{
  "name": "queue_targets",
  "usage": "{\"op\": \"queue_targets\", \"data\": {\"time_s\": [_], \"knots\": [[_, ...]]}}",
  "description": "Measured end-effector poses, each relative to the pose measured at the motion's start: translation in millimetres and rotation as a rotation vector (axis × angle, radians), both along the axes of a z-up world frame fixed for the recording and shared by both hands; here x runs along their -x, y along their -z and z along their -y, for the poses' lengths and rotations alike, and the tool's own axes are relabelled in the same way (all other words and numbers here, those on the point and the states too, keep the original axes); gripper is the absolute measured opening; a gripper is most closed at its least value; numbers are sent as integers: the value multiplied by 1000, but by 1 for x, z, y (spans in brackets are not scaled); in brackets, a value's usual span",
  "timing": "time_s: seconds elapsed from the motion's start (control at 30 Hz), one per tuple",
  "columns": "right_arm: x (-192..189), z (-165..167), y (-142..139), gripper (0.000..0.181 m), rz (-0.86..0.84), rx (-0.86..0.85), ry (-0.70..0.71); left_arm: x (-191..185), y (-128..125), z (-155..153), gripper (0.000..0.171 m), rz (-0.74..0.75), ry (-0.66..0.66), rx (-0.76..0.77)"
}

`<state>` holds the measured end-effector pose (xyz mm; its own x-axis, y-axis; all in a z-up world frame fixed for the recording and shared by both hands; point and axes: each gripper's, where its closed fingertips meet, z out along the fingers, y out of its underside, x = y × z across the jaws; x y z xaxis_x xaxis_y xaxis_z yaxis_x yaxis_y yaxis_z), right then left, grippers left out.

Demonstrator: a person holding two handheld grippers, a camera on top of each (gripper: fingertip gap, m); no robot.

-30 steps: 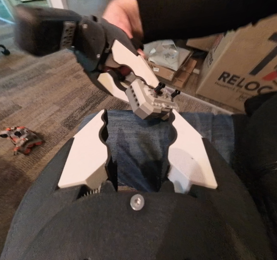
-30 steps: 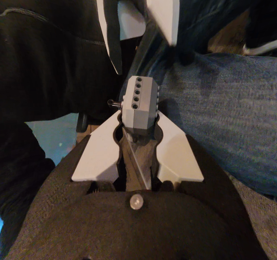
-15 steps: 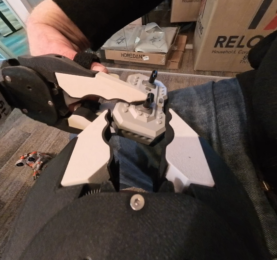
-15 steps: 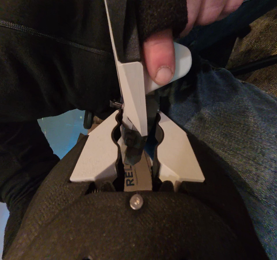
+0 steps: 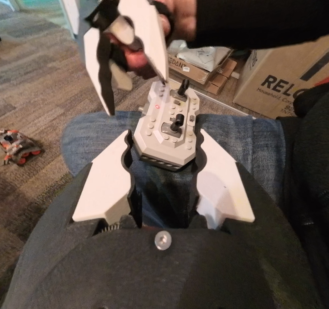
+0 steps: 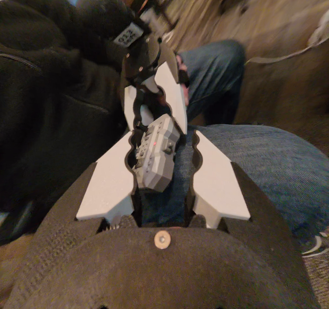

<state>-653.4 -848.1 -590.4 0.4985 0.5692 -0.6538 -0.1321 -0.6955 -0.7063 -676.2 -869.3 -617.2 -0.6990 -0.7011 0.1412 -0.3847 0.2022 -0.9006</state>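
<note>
Currently the left gripper (image 5: 164, 132) is clamping a grey 2-lever controller (image 5: 160, 145); the right gripper (image 6: 163, 132) is gaping apart around it, a lettered cardboard box (image 5: 277, 79) behind.

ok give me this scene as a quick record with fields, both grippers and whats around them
left gripper: shut on grey brick-built remote with two black levers, held above blue denim knee
right gripper: open, one white fingertip seemingly touching the remote's far corner
floor: patterned carpet, grey-and-orange tracked toy vehicle at left
background: brown cardboard boxes
</note>
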Motion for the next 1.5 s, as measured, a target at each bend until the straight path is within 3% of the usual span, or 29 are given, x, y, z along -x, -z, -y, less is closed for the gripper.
{"op": "queue_targets", "data": {"time_s": [0.1, 0.23, 0.37, 1.5], "knots": [[9, 11, -6, 59, 59, -116, 124, 3, 1, -6, 71, -51, -43, 53], [18, 20, 6, 62, 176, -172, 244, 8, 3, -13, 71, -83, -40, 52], [15, 13, 7, 47, 115, -193, 341, 10, 4, -15, 71, -94, -32, 62], [7, 24, 13, 41, 21, -199, 401, 3, -5, -15, 71, -125, -63, 181]]}}
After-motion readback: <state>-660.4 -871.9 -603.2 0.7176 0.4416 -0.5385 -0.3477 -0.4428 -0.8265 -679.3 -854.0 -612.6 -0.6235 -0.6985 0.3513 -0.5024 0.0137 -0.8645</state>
